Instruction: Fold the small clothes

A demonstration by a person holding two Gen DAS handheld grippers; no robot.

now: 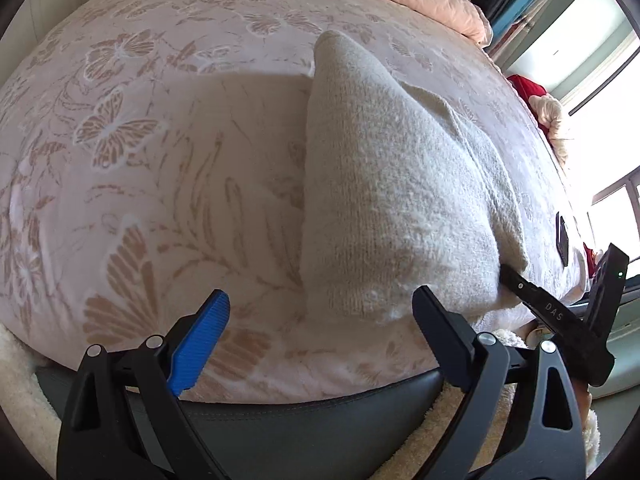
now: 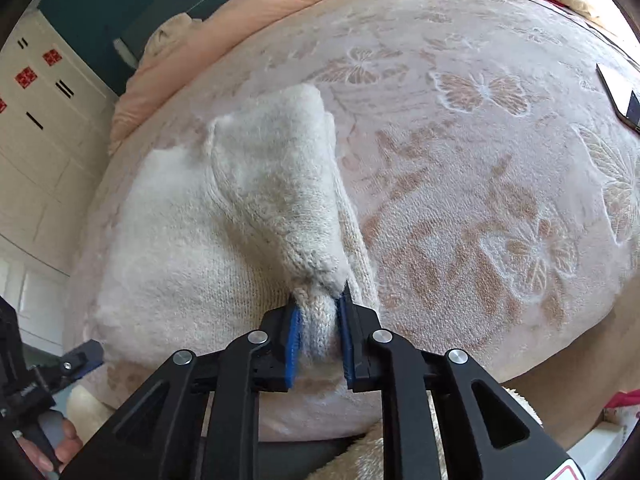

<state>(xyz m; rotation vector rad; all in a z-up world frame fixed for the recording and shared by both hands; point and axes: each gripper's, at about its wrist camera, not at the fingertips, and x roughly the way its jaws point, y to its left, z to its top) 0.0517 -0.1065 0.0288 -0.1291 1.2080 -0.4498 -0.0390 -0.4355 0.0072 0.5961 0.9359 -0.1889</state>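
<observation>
Pinching a bunched edge of the cream knit sweater point(image 2: 192, 248) between blue pads point(image 2: 294, 344), right claw point(image 2: 320, 340) clamped tight on the fabric and lifting a folded flap up off the rest of the garment. Lying spread on the bed point(image 2: 480, 184), on the pink blanket with butterfly and flower pattern, near its front edge. Showing in the left wrist view as a pale mound, sweater point(image 1: 384, 184) rising to a peak and casting a shadow across the blanket to its left. Hanging wide apart at the front edge of the bed point(image 1: 120, 160), left claw point(image 1: 320, 312) gripping nothing, one blue pad point(image 1: 198, 344) facing inward, the black finger point(image 1: 444, 332) just touching the sweater's near corner. Resting on the blanket off to the right, well apart from the sweater, a dark phone point(image 2: 622, 96). Bunching along the far side of the bed, a peach quilt point(image 2: 256, 12).
</observation>
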